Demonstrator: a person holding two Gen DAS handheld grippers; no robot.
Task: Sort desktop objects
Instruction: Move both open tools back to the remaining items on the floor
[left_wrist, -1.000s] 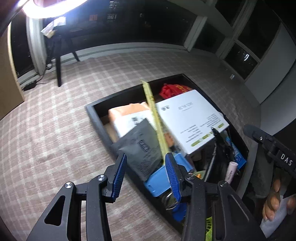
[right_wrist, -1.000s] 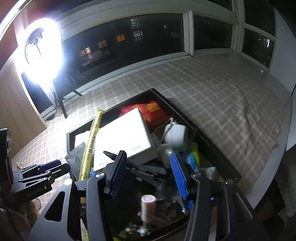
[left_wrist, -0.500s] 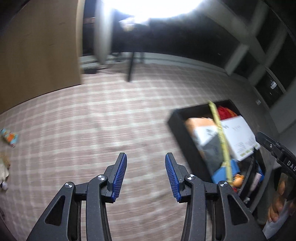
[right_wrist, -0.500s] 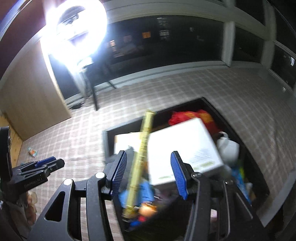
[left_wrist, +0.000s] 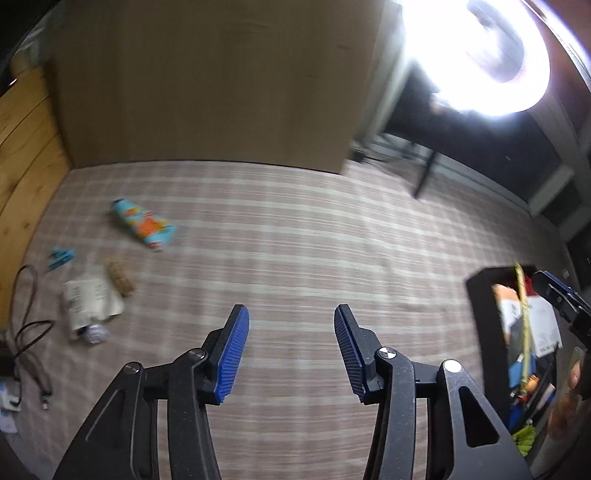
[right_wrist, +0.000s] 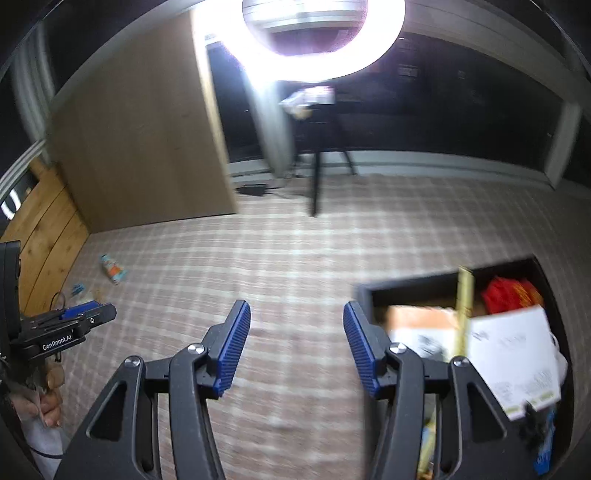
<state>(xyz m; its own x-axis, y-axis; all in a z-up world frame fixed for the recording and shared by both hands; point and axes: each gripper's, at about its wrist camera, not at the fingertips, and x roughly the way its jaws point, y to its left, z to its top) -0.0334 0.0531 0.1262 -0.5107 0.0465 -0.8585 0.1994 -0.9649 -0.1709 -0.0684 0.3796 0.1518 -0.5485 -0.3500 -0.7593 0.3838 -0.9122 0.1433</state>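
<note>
Loose items sit far left on the checked bench (left_wrist: 295, 240): dark cable (left_wrist: 31, 332), small blue clip (left_wrist: 61, 256), white paper packet (left_wrist: 90, 301) with a tan bar (left_wrist: 120, 282) touching its top edge, and a teal-and-orange pouch (left_wrist: 144, 229) a bit apart behind them. Probably the pick stage: go for the pouch first, it lies alone; approach low, straddle its short axis, don't snag the cable. Frames are motion-blurred, so settle before closing. Left claw (left_wrist: 291, 350) is wide open, holds nothing, hovers over bare cloth, well short of the items. Right claw (right_wrist: 295, 350) likewise spread wide and empty, near the corner of the black tray (right_wrist: 364, 291), not touching it. Tray is far right, crammed: white box (right_wrist: 517, 354), yellow ruler (right_wrist: 463, 306), red bag (right_wrist: 509, 290).
</note>
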